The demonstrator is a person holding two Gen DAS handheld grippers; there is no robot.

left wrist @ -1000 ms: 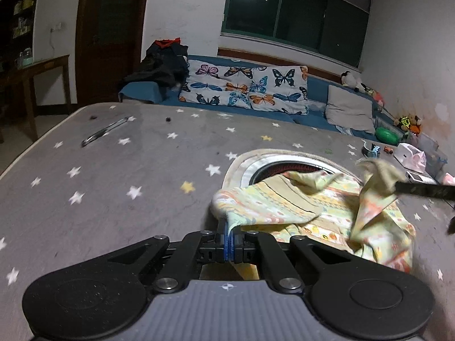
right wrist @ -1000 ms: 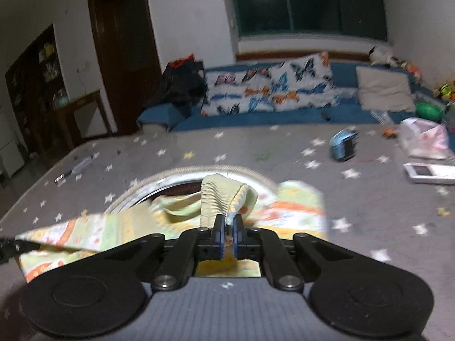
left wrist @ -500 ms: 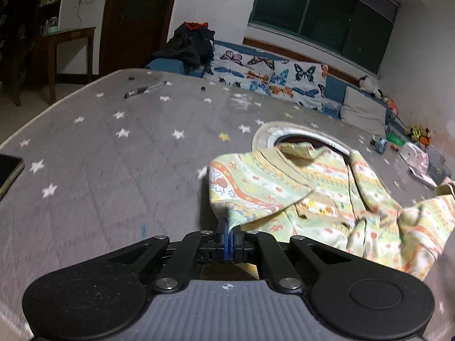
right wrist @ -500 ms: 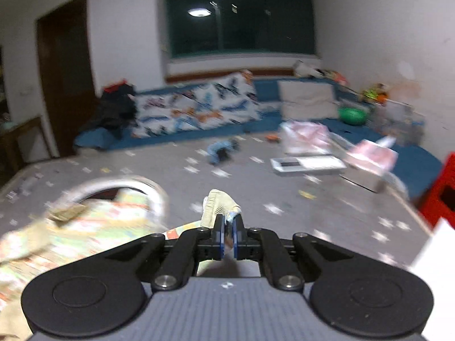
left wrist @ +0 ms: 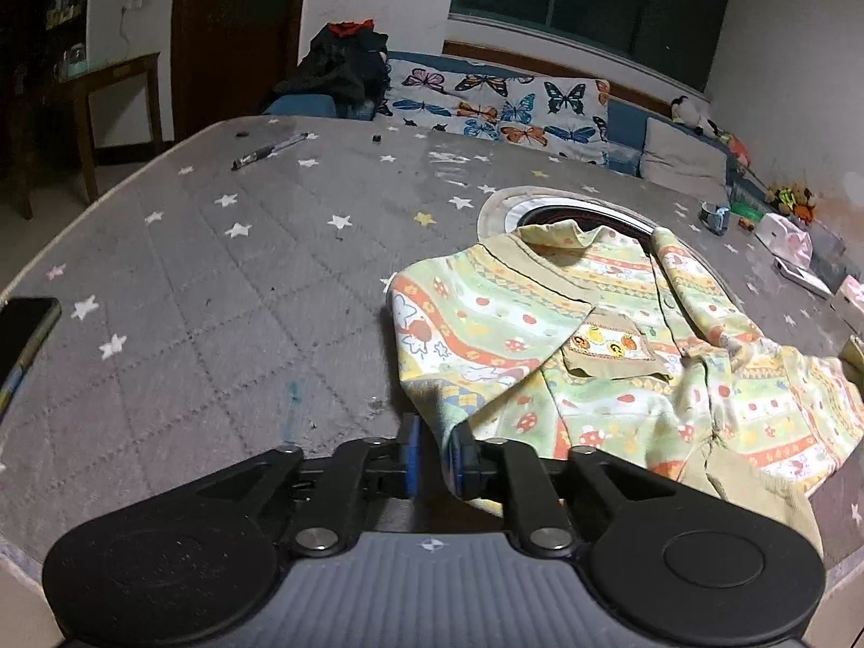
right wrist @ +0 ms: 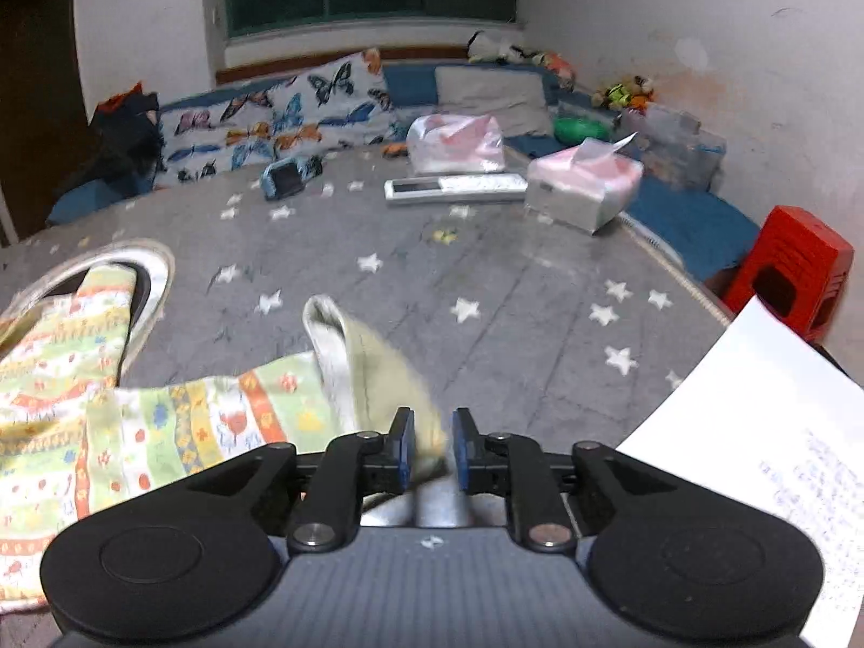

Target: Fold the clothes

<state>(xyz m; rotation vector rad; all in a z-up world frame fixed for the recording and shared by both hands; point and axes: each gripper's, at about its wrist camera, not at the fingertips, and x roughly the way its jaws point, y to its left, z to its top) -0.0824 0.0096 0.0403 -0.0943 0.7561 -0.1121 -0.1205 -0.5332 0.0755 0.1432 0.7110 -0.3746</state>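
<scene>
With both the left gripper [left wrist: 434, 453] and right gripper [right wrist: 432, 445] parted and the shirt [left wrist: 610, 356] lying slack between their tips on the bed [left wrist: 243, 281], we risk dragging cloth when pulling back.

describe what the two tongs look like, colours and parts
Both match. The left tongs and right tongs have black angular link arms joined by silver screws, with blue pads on the inner faces. Behind sits a grey ribbed body with a small round emblem, flanked by two black round discs. No cables or sleeves show.
</scene>
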